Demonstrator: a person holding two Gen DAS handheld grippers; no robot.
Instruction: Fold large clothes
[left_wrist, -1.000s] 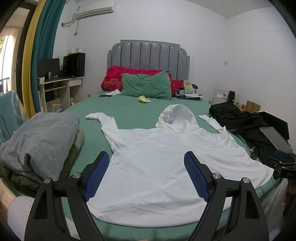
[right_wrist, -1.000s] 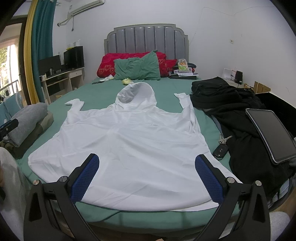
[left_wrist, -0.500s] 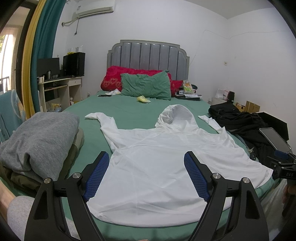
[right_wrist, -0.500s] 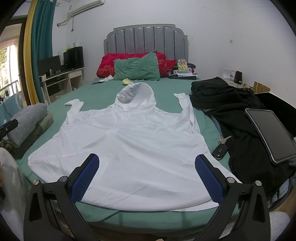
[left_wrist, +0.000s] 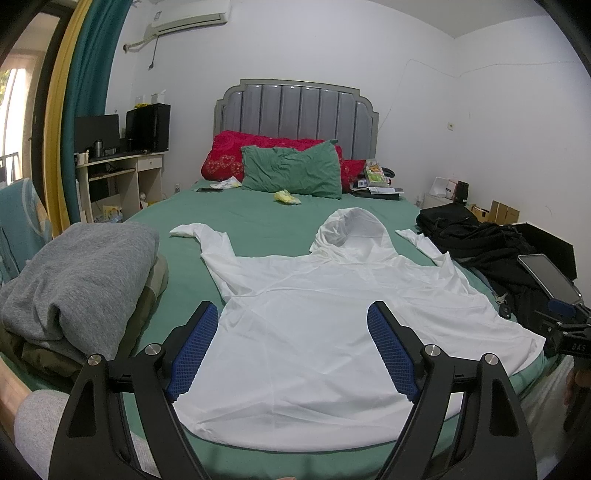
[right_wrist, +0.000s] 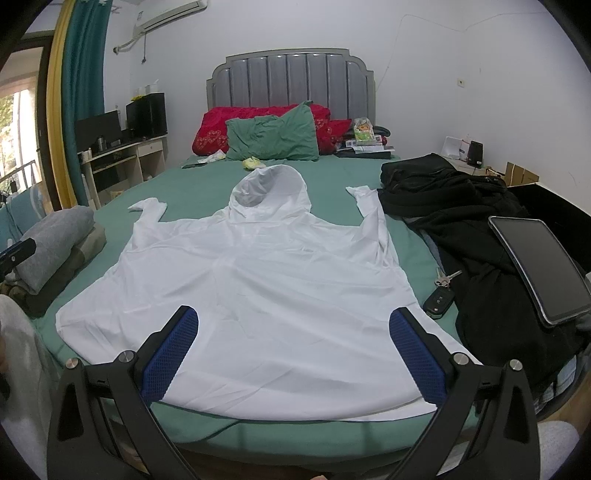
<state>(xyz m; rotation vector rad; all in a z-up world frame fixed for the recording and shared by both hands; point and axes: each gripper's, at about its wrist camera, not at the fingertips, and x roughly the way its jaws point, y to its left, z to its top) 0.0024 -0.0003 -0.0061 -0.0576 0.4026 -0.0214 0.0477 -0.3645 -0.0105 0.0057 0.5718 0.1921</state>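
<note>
A white hooded top (left_wrist: 314, 325) lies spread flat on the green bed (left_wrist: 251, 221), hood toward the headboard, both sleeves out to the sides, hem at the near edge. It also shows in the right wrist view (right_wrist: 266, 280). My left gripper (left_wrist: 293, 347) is open and empty, held above the near left part of the hem. My right gripper (right_wrist: 293, 350) is open and empty, above the near right part of the hem. Neither touches the cloth.
A stack of folded grey and olive clothes (left_wrist: 77, 291) sits at the bed's left edge. Black clothes (right_wrist: 461, 221), a tablet (right_wrist: 535, 269) and keys (right_wrist: 441, 291) lie at the right. Pillows (left_wrist: 291, 173) and small items lie near the headboard. A desk (left_wrist: 118, 173) stands left.
</note>
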